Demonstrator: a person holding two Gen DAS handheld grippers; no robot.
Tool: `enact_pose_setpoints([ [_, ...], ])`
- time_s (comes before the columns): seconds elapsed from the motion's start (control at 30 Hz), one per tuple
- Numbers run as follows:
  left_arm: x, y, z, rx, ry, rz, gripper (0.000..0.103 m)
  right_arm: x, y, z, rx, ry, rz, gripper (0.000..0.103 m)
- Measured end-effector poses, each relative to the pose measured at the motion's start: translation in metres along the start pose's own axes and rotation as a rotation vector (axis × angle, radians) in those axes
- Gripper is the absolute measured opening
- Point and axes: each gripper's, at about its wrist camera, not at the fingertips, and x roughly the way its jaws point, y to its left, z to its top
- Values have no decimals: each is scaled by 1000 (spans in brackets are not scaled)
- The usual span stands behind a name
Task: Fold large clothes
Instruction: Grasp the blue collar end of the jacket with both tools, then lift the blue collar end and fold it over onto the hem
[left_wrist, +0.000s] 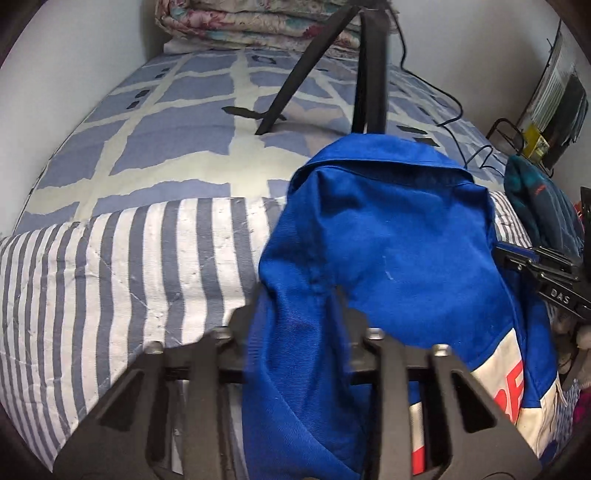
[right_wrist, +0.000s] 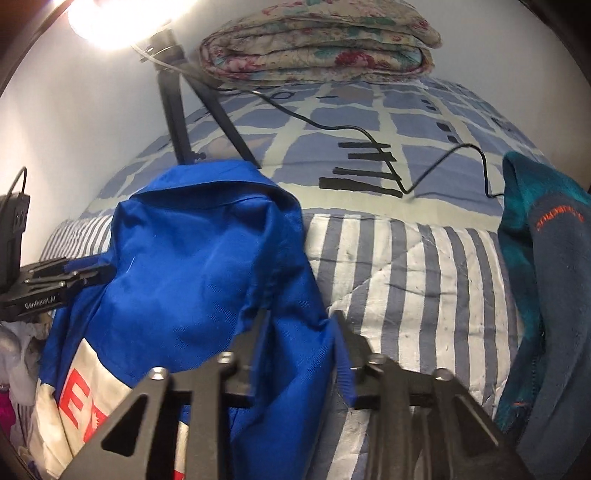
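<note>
Bedroom scene, bed (left_wrist: 155, 147) w/ blue-and-cream check sheet, white wall behind. Left gripper (left_wrist: 295, 314): jaws clamped on a fold of the blue jacket (left_wrist: 388, 229), fabric bunched btwn the fingers and hanging down past them. Right gripper (right_wrist: 299, 328): jaws also closed on the blue jacket (right_wrist: 192, 258), pinching its edge. Each gripper shows at the far side of the other's view, gripping the same garment. Jacket held up over the near end of the bed, collar at top, white panel w/ red letters low down. Under/behind it a grey-and-white striped quilt (right_wrist: 406, 266) lies across the bed. Teal and navy fleece (right_wrist: 546, 280) lies at the bed's right side, near the jacket but not touching. Black tripod (right_wrist: 177, 122) stands on the sheet behind the jacket, bright lamp (right_wrist: 114, 18) on top, black cable (right_wrist: 461, 155) trailing over the sheet. Folded floral blanket (right_wrist: 317, 44) at the head of the bed.
</note>
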Motion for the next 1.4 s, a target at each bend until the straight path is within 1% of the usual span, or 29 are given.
enact_pose_setpoints([
  [0.03, -1, -3, -1, 13, -4, 4, 12, 0, 2, 0, -7, 2, -1, 11],
  [0.1, -4, -11, -2, 36, -19, 40, 5, -2, 8, 0, -34, -6, -12, 6],
  [0.17, -9, -18, -1, 66, -43, 78, 3, -6, 18, -1, -73, -18, -42, 4],
  [0.23, -17, -21, -1, 64, -68, 86, 3, -16, 26, 0, -99, -46, -60, 4],
  [0.33, -38, -16, 3, -1, -106, 31, 2, -35, 29, 5, -101, -92, -56, 3],
  [0.4, -52, -16, 4, -17, -130, 13, 2, -51, 30, 7, -100, -117, -50, 3],
  [0.57, -89, -24, -3, -13, -163, -23, 2, -85, 41, 8, -103, -161, -25, 3],
  [0.7, -120, -28, -11, -13, -179, -44, 2, -117, 54, 3, -115, -189, -14, 3],
  [0.83, -159, -41, -26, 16, -210, -44, 2, -153, 57, -9, -103, -215, 8, 2],
  [1.0, -202, -48, -54, -2, -233, -70, 2, -200, 64, -37, -100, -237, 38, 2],
  [1.17, -243, -58, -87, 6, -259, -74, 2, -244, 77, -81, -110, -255, 55, 2],
  [1.27, -265, -65, -115, 0, -263, -85, 2, -263, 81, -108, -102, -259, 57, 2],
  [1.4, -285, -74, -153, 5, -255, -84, 2, -289, 91, -146, -103, -256, 71, 2],
])
